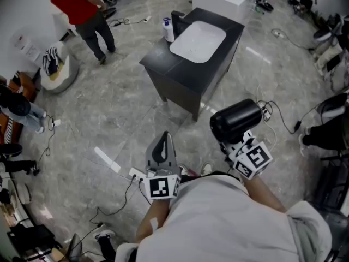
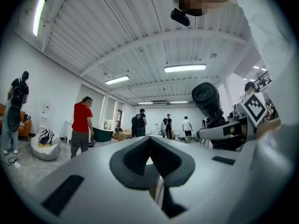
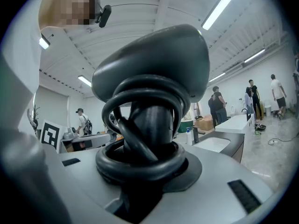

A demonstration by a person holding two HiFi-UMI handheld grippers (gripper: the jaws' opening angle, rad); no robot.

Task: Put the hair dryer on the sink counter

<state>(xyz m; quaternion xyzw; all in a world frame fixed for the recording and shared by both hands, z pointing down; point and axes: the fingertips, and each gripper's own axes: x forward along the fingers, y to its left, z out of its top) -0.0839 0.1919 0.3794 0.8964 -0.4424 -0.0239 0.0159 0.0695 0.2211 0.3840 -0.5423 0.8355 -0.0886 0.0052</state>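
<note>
A black hair dryer [image 1: 235,120] stands up out of my right gripper [image 1: 238,142], which is shut on its handle. In the right gripper view the hair dryer [image 3: 154,78] fills the middle, its cord [image 3: 140,160] coiled around the handle between the jaws. The black sink counter [image 1: 163,59] with a white basin [image 1: 197,41] stands on the floor ahead, well beyond both grippers; it also shows as the sink counter [image 3: 232,139] at the right. My left gripper [image 1: 162,146] is held level at lower centre, jaws together and empty. From the left gripper [image 2: 150,146] I see the hair dryer [image 2: 207,99] to the right.
A white bottle [image 1: 168,30] and a black faucet [image 1: 178,19] stand at the counter's back left. A person in a red shirt [image 1: 82,7] stands at the far left near a white beanbag [image 1: 57,70]. Cables and a power strip [image 1: 135,173] lie on the grey floor.
</note>
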